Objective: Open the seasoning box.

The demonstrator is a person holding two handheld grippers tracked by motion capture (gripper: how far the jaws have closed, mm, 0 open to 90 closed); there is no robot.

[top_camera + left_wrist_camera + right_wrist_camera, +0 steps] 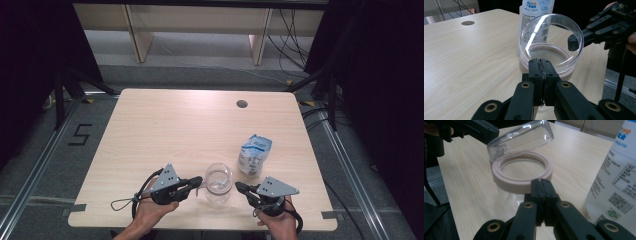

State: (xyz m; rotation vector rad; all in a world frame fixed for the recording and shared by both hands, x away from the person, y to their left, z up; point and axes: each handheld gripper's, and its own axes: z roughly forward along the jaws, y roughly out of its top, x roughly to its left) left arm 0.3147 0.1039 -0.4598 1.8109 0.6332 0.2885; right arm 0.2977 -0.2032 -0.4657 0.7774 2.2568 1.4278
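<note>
A clear jar (218,184) with a pale pink rim (521,176) stands near the table's front edge. Its clear hinged lid (521,140) is tipped up, hinge toward my left gripper. My left gripper (199,180) is shut just left of the jar, its tips (541,62) close against the raised lid (551,37); I cannot tell whether anything is pinched. My right gripper (238,186) is shut just right of the jar, tips (541,182) beside the pink rim, nothing held. A white pouch (255,155) with blue print stands behind the jar to the right.
The pale wooden table (175,125) has a round cable hole (242,104) at the back right. The pouch (616,177) rises close beside my right gripper. Black curtains, cables and floor rails surround the table.
</note>
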